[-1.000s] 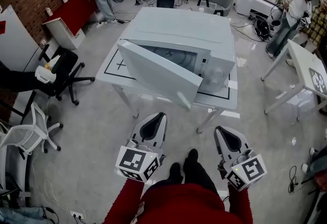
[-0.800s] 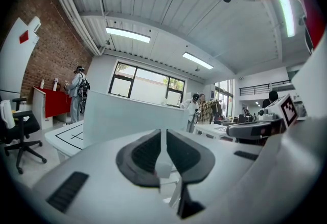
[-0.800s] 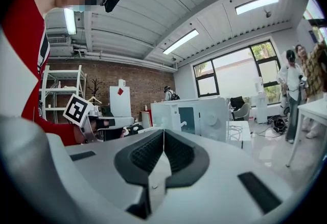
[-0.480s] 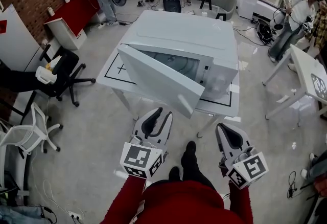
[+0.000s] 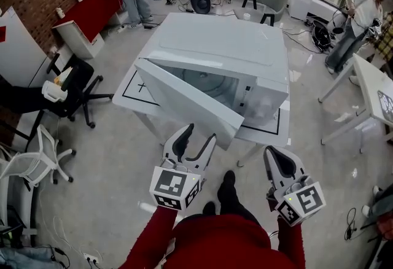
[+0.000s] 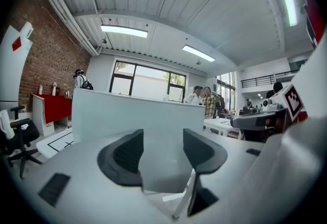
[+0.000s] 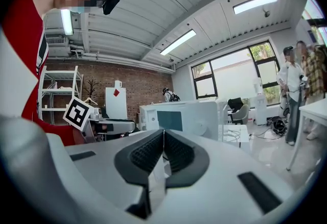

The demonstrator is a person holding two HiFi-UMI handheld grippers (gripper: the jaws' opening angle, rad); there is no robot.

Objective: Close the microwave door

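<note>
Our left tongs (image 5: 200,134) are opening, empty, just short of the ajar microwave door (image 5: 184,99) ahead, our right tongs (image 5: 274,153) clenched empty, and we fear a hard shove could skid the microwave (image 5: 227,40) along the table (image 5: 131,89).

left gripper (image 5: 199,134): jaws were opening, went from pressed together to spread wide, nothing between them | left gripper and right gripper (image 5: 271,152): both moved closer to microwave door (image 5: 184,102)
</note>
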